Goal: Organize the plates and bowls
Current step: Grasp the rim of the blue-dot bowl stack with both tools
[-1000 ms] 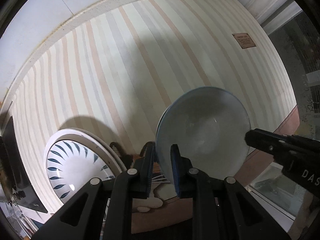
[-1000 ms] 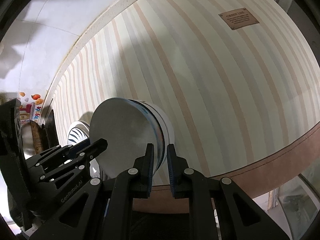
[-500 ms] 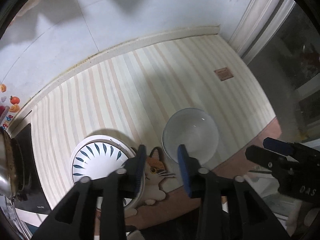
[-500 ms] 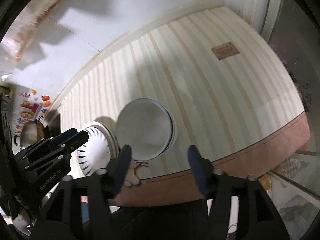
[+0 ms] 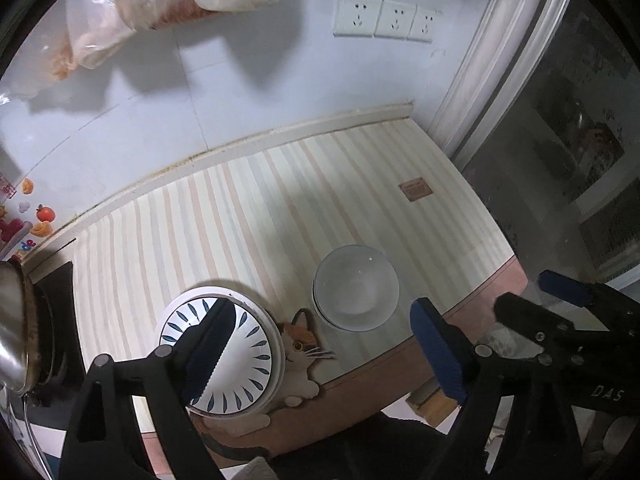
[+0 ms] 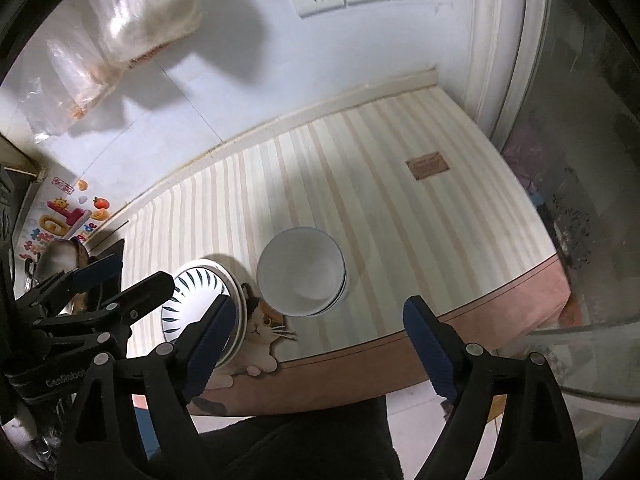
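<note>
I hold both grippers high over the bench (image 5: 248,216), which is covered by a cream cloth with pale pink and grey stripes. The stack of pale grey-white round bowls (image 5: 355,288) sits near the bench's front edge, just right of a cat-shaped mat (image 5: 298,340). The white round plate with dark blue leaf marks (image 5: 224,346) lies just left of the stack, overlapping the mat. My left gripper (image 5: 320,350) has just been opening; its blue-padded fingers (image 5: 436,350) stand wide apart with nothing between them. My right gripper (image 6: 316,342) has just been opening too, its fingers (image 6: 426,346) spread wide and empty above the stack.
</note>
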Available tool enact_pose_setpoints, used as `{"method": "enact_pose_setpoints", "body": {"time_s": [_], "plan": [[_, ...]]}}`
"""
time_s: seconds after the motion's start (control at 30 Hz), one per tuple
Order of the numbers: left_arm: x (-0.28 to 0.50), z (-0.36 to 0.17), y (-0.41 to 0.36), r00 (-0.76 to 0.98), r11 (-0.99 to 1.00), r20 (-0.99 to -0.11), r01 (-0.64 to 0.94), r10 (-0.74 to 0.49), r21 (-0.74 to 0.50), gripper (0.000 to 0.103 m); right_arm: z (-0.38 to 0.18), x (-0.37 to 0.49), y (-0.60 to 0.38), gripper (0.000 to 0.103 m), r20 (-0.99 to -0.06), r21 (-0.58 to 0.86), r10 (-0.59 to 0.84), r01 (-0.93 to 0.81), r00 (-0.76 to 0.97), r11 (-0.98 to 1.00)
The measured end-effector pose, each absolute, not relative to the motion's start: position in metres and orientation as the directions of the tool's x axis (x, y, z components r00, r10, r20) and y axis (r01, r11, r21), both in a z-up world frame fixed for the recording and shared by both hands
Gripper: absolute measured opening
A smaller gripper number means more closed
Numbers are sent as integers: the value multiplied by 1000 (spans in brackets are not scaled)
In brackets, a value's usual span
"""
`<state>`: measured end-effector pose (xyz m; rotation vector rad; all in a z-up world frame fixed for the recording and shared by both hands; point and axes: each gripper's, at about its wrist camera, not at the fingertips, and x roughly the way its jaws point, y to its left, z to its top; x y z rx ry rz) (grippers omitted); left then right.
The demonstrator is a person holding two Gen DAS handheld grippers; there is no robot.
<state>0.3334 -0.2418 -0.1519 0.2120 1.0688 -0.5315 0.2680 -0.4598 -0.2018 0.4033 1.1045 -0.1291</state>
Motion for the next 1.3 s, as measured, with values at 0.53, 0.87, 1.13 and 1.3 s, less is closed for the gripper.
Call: {"method": "enact_pose_setpoints", "body": {"time_s": [0.53,0.87,1.13,1.3], "plan": [[336,-154,-242,346,847,-875,518,-338,-122,90,-176,252,-461,93,-867,245,65,311,493,918],[403,-257,-254,126,862,-925,425,-360,-277,90,-251,283,-491,95,-844,413,227,318,486,854],[445,-340,-270,-30,879,-936,335,-351,-340,89,-377,323,-529,95,-771,623,467,365,432,692],[456,-378,-288,-144,865,-920,315,-364,-391,85,-448,342,-533,95,-718,695,579,381,385,609]]}}
